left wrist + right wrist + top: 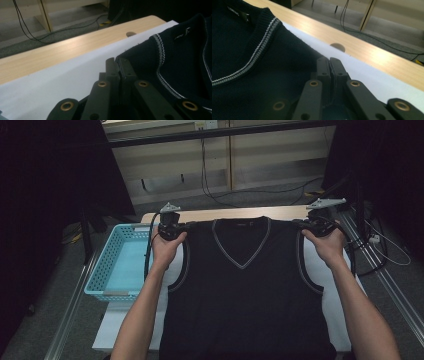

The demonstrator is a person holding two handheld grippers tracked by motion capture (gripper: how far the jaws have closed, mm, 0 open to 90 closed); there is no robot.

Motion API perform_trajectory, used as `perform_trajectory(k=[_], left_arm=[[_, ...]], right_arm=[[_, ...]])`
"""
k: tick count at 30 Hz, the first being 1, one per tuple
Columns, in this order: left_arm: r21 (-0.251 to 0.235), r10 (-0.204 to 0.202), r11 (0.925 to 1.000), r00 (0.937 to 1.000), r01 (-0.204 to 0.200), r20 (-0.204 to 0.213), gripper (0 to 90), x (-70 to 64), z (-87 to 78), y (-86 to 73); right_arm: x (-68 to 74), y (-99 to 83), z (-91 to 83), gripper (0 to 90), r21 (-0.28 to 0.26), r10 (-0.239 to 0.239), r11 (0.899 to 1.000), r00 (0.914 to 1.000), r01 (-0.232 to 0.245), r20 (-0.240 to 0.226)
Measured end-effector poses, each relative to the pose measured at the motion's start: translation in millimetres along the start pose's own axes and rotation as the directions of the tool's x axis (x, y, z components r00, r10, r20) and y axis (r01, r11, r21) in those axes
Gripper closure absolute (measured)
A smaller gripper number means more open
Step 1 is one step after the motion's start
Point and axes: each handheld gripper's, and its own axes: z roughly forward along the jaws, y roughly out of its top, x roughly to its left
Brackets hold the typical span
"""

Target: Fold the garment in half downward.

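The dark vest [245, 285] lay flat on the white table cover [336, 295], neckline away from the person. The left gripper [172, 231] was clamped on its left shoulder, the right gripper [314, 226] on its right shoulder.

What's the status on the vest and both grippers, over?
Left gripper and right gripper shut on vest shoulders. Vest flat on white pad. Nothing in the way.

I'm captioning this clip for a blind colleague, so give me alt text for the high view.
A person's two hands each hold a tool, the left tool and the right tool, shut on the shoulders of a dark sleeveless V-neck vest spread flat on a white-covered table. A light blue basket sits at the table's left edge.
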Motion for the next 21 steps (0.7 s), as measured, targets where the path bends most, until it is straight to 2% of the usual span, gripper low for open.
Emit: perform_trajectory(k=[9, 12, 17, 21], left_arm=[[-0.057, 0.004, 0.9983, 1.0000, -0.004, -0.001, 87.8, 1.4, -8.1, 16.9], [-0.056, 0.009, 0.9984, 0.9999, -0.009, -0.005, 87.8, 2.3, -8.8, 21.1], [-0.076, -0.010, 0.9971, 0.9999, 0.010, -0.003, 87.8, 2.8, -9.2, 28.5], [-0.081, 0.005, 0.9967, 1.0000, -0.005, -0.005, 87.8, 1.5, -8.8, 35.1]], right_arm=[[-3.2, 20.6, -9.5, 87.7, -0.038, -0.005, 0.999, 0.9998, 0.006, 0.019], [-4.2, 25.8, -12.5, 87.7, -0.051, -0.007, 0.999, 0.9997, 0.008, 0.024], [-7.1, 34.3, -18.4, 87.7, -0.082, 0.001, 0.997, 0.9997, 0.001, 0.025], [-11.5, 40.9, -22.5, 87.7, -0.104, 0.017, 0.994, 0.9994, -0.014, 0.029]])
